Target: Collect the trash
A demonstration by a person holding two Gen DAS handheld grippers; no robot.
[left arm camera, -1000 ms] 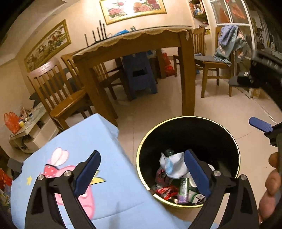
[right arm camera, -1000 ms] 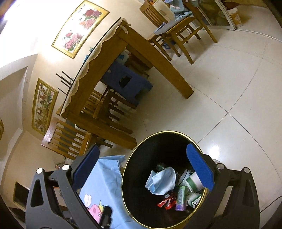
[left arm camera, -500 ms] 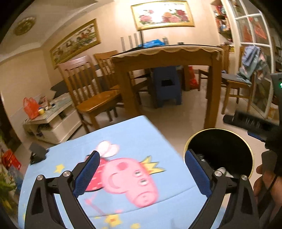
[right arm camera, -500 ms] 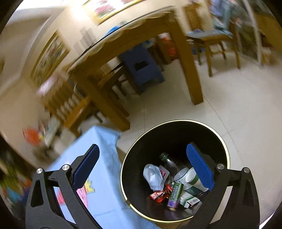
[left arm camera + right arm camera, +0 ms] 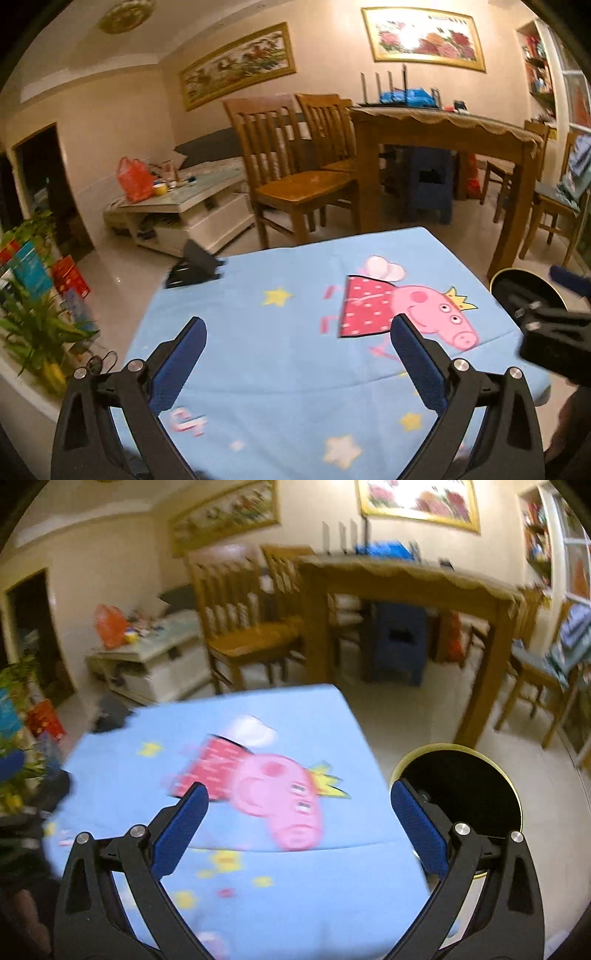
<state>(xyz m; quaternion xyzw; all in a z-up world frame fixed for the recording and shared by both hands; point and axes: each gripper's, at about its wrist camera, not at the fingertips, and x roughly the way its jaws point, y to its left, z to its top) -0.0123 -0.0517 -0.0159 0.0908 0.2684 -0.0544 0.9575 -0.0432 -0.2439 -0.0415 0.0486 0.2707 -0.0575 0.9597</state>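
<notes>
Both grippers wide open, nothing held. Left gripper hangs over blue cartoon cloth; right gripper over same cloth, its right finger in front of the bin. Bin sits on floor just right of cloth, by table leg; contents hidden. Right view blurred.

Left gripper and right gripper both spread wide, blue pads gripping nothing.
</notes>
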